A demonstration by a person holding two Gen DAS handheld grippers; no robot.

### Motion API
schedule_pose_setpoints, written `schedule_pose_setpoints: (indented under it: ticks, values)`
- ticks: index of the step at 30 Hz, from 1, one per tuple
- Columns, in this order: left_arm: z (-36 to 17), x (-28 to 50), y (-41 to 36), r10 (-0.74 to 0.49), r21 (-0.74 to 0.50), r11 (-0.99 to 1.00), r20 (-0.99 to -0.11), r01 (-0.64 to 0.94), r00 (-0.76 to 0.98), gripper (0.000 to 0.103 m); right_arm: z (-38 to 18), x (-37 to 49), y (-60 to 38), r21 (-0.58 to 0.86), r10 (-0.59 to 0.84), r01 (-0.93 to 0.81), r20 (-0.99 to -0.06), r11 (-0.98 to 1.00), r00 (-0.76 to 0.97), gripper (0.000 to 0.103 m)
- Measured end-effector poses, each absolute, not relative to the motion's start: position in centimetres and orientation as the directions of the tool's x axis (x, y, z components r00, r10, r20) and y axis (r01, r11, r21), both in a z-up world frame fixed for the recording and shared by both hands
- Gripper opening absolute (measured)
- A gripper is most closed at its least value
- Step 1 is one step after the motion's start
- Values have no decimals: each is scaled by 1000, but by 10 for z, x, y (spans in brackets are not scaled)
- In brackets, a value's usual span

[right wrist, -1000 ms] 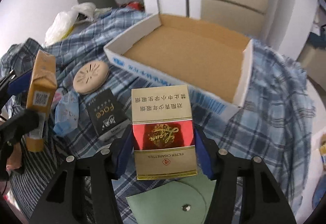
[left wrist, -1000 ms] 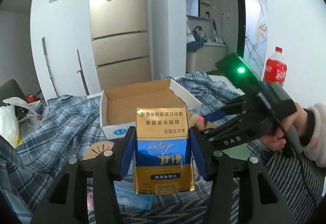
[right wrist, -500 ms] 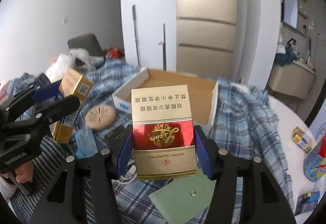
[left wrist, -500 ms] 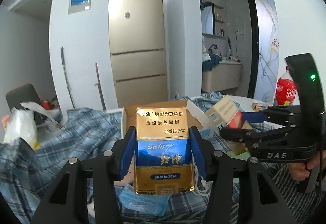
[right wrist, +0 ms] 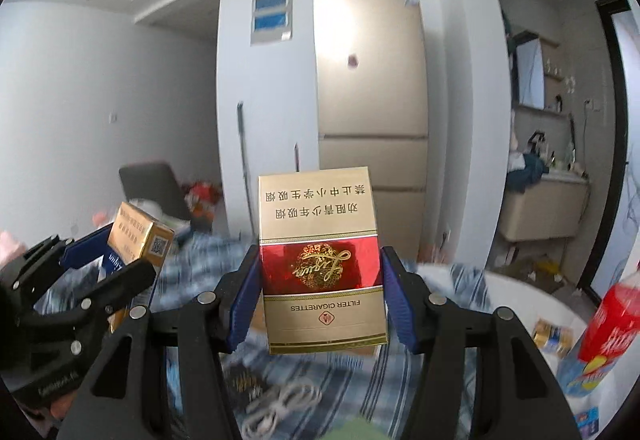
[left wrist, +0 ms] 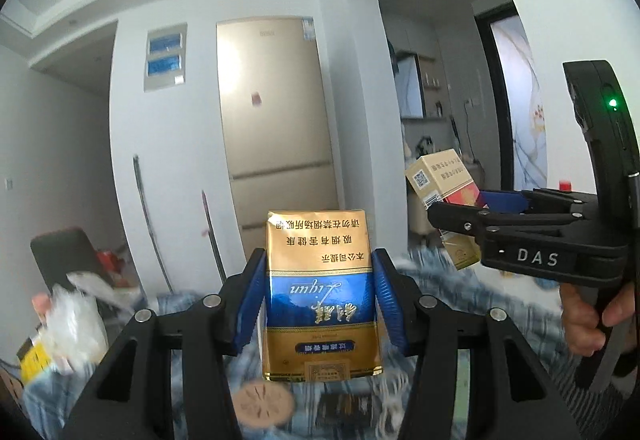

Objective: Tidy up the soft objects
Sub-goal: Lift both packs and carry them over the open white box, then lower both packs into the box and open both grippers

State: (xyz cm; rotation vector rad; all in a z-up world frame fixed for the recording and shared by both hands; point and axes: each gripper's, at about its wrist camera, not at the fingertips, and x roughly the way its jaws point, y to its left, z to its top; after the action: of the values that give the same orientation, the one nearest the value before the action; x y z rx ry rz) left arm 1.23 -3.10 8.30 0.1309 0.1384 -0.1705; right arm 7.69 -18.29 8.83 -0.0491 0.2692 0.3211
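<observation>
My left gripper [left wrist: 319,300] is shut on a gold and blue cigarette pack [left wrist: 321,292], held up high and level. My right gripper [right wrist: 318,296] is shut on a gold and red cigarette pack [right wrist: 320,260], also raised. Each gripper shows in the other's view: the right gripper [left wrist: 460,208] with its red pack [left wrist: 442,180] at the right of the left wrist view, the left gripper [right wrist: 108,264] with its gold pack [right wrist: 140,240] at the left of the right wrist view. The cardboard box is out of view.
A blue plaid cloth [right wrist: 304,380] lies below, blurred, with a round tan disc [left wrist: 264,404], a dark packet [left wrist: 346,410] and a white cable [right wrist: 280,404] on it. A red soda bottle [right wrist: 608,324] stands at the right. A gold fridge [left wrist: 276,136] stands behind.
Both grippers have tilted and risen with their packs. The views now look at the fridge and ceiling, and the cardboard box has dropped out of sight.
</observation>
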Motion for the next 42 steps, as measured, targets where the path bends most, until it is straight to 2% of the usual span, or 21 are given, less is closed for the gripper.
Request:
schedule_pose_setpoints:
  ticks: [4, 7, 12, 16, 18, 22, 26, 31, 34, 38, 42]
  values:
    - [111, 33, -35, -144, 125, 980, -92, 155, 985, 54, 120, 88, -178, 11, 264, -266, -178, 964, 948, 56]
    - [132, 52, -34, -130, 85, 987, -70, 136, 989, 54, 139, 105, -171, 31, 222, -220, -147, 975, 964, 56]
    - [150, 84, -24, -137, 12, 990, -80, 139, 987, 54, 146, 144, -157, 61, 170, -161, -187, 985, 968, 56]
    - [141, 101, -20, -128, -11, 992, -108, 127, 986, 54, 125, 194, -152, 83, 111, -92, -266, 992, 958, 56]
    - [129, 112, -17, -121, -11, 993, -137, 121, 983, 54, 105, 208, -158, 126, 149, -115, -303, 985, 941, 56]
    - [103, 141, -12, -100, -13, 995, -219, 99, 971, 54, 61, 226, -158, 105, 150, -116, -414, 988, 898, 56]
    - [74, 183, -7, -102, -51, 995, -402, 89, 910, 54, 33, 239, -151, 92, 163, -134, -538, 987, 827, 56]
    - [37, 213, -3, -76, -43, 997, -531, 63, 844, 54, 5, 247, -140, 61, 160, -157, -639, 986, 752, 56]
    - [19, 221, -4, -114, -75, 993, -569, 87, 814, 54, -10, 255, -140, 86, 179, -166, -692, 982, 699, 56]
    - [0, 235, -9, -69, -18, 997, -591, 72, 804, 55, -34, 267, -137, 111, 204, -186, -753, 976, 625, 56]
    - [-22, 249, 0, -97, -65, 995, -642, 73, 761, 55, -52, 274, -136, 136, 216, -180, -796, 974, 566, 56]
